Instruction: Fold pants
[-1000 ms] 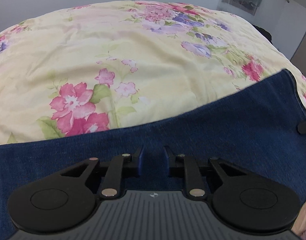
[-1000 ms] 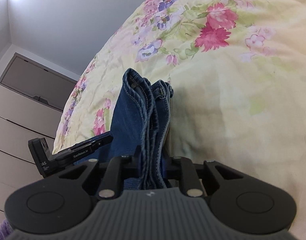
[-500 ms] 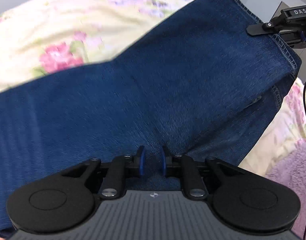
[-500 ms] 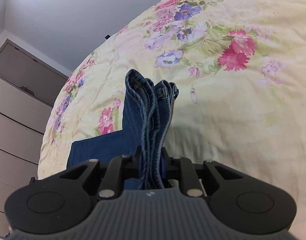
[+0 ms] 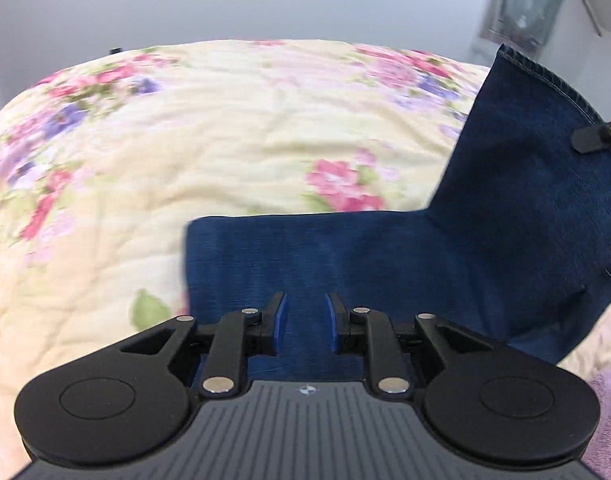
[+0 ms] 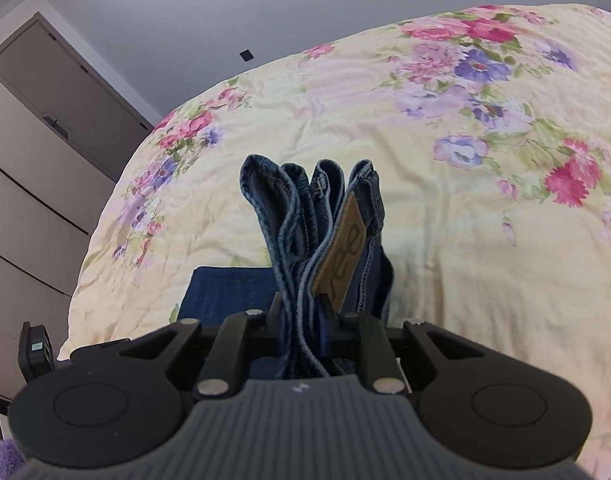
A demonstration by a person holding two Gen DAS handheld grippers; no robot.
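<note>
The jeans [image 6: 317, 216] lie partly on the floral bedspread [image 6: 465, 240], their bunched waistband pinched between the closing right gripper [image 6: 301, 316]. Denim runs between the left gripper [image 5: 305, 322], its jaws opening.

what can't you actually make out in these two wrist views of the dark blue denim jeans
- Left wrist view: whether the left gripper pinches the dark blue denim jeans; its jaws are opening, cloth between them, contact hidden by its body.
- Left wrist view: yellow floral bedspread blurred by motion.
- Right wrist view: tan leather patch lettering partly covered by the right gripper, whose jaws are closing on the waistband.
- Both: the jeans' legs cut off by frame edges.
</note>
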